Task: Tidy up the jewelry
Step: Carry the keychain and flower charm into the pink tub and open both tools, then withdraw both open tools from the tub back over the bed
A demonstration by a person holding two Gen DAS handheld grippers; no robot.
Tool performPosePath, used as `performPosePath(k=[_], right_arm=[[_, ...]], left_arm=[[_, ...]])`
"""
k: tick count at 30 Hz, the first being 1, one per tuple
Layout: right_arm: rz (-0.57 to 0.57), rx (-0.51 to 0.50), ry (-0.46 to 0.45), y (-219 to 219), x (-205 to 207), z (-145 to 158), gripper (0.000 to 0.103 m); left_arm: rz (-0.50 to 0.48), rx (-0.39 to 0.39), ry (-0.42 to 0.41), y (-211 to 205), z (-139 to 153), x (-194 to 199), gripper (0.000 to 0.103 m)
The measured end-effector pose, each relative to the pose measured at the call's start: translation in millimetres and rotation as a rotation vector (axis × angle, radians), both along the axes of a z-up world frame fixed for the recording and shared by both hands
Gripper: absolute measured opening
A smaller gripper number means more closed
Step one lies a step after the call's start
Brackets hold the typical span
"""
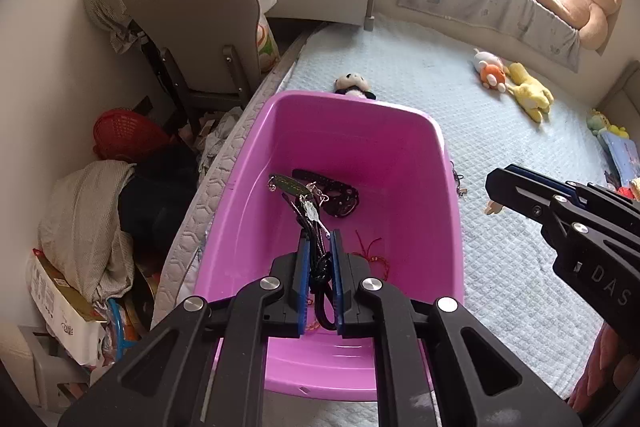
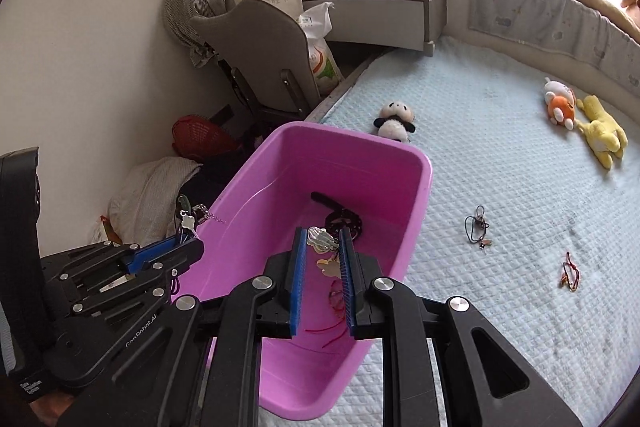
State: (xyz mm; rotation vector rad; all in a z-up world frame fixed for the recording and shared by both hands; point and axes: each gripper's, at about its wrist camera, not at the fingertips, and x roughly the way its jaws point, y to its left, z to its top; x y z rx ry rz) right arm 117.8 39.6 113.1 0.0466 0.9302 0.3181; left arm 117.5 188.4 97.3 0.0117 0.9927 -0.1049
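Note:
A pink tub [image 1: 404, 163] stands on the bed, with a black studded band [image 1: 340, 197] and a red string bracelet [image 1: 372, 255] lying in it. My left gripper [image 1: 319, 239] is shut on a black cord necklace [image 1: 320, 267], whose green tag [image 1: 290, 185] and silver charm dangle over the tub. The right gripper [image 2: 322, 235] hangs above the tub's near end. It is shut on a silver charm piece [image 2: 320, 241] with a tan charm [image 2: 328, 267] hanging under it. Another black cord necklace [image 2: 476, 227] and a red string bracelet [image 2: 570, 273] lie on the bedspread right of the tub [image 2: 416, 195].
A panda plush [image 2: 394, 121] lies just past the tub's far rim. Orange and yellow plush toys [image 2: 584, 119] lie far right. Left of the bed edge [image 1: 224, 163] are a grey chair [image 1: 200, 27], a red basket [image 1: 124, 135] and heaped clothes.

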Motion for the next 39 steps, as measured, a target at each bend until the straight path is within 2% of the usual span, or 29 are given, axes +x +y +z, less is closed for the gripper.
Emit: performPosePath(k=[7,14,15,16,17,18,19,20,29,39], right_arm=[[-0.008,-0.001,0.13,29,27,-29,0.016],[-0.013,-0.016,0.238,34,46,-54,0.016],[-0.014,-0.021,0.249,33,48,-56,0.018],[-0.015,-0.036,0.259,34,50,-58,0.028],[-0.015,-0.052,0.268,34,51,-60,0.036],[-0.015,-0.055,0.271,33,51,-60,0.04],[-0.02,-0.057,0.276,32,52,-61,0.049],[-0.034,-0.048,0.276,28,53,-61,0.052],[-0.092,-0.03,0.317,12,53,-63,0.053],[-0.09,-0.009,0.334,10,44,-55,0.057]], left_arm=[[-0.013,-0.031,0.085,19,-27,15,0.01],[0.029,-0.043,0.18,23,-47,23,0.013],[0.032,-0.034,0.184,23,-47,24,0.021],[0.04,-0.028,0.183,24,-47,25,0.038],[0.051,-0.026,0.177,26,-46,24,0.049],[0.068,-0.023,0.164,28,-44,24,0.076],[0.084,-0.018,0.144,30,-42,23,0.084],[0.091,-0.01,0.13,31,-40,22,0.084],[0.113,0.001,0.162,36,-37,30,0.084],[0.101,0.002,0.149,36,-25,29,0.085]])
